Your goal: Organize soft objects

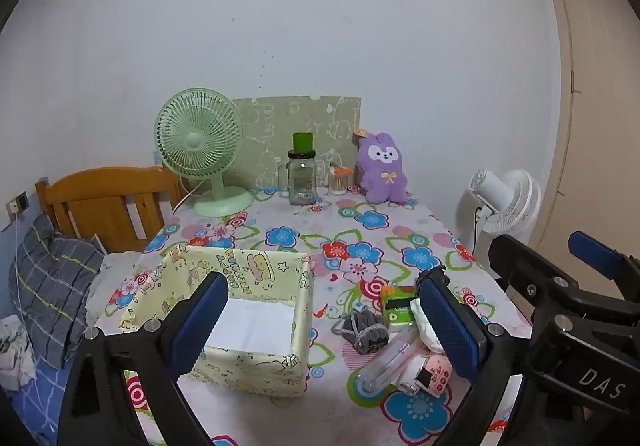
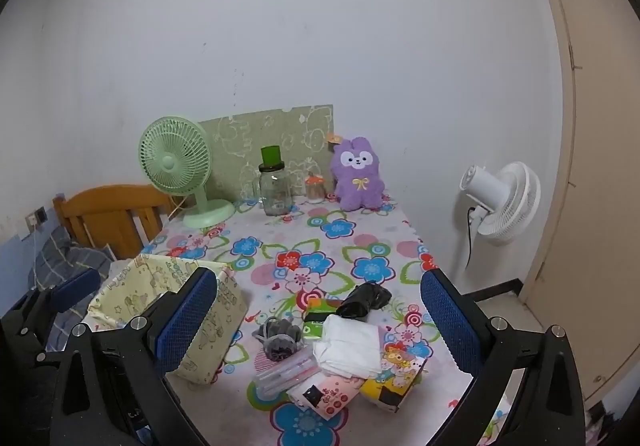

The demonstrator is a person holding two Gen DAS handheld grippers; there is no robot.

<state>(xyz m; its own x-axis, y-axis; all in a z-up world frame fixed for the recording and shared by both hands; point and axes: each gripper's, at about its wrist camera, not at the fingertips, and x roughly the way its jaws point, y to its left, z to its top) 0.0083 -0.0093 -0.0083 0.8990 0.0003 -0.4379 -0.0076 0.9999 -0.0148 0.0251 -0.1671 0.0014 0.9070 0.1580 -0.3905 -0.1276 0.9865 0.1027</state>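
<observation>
A yellow fabric storage box [image 1: 256,326] [image 2: 176,310] stands at the near left of the flowered table [image 1: 360,230], a white sheet on its bottom. To its right lies a pile: grey knitted gloves [image 1: 366,330] [image 2: 278,336], a green tissue pack [image 1: 396,306] [image 2: 316,320], white folded cloth [image 2: 348,346], a black soft item [image 2: 362,300], a clear pen case [image 2: 284,368], pink packets [image 2: 330,394]. A purple plush rabbit [image 1: 382,167] [image 2: 358,175] sits at the far edge. My left gripper [image 1: 324,326] and right gripper [image 2: 320,326] hover open above the near edge, holding nothing.
At the back stand a green desk fan [image 1: 200,149], a glass jar with a green lid [image 1: 302,173], a small jar [image 1: 340,179] and a green patterned board [image 1: 300,133]. A wooden headboard [image 1: 108,201] and a pillow [image 1: 52,286] lie left; a white fan [image 2: 504,201] stands right.
</observation>
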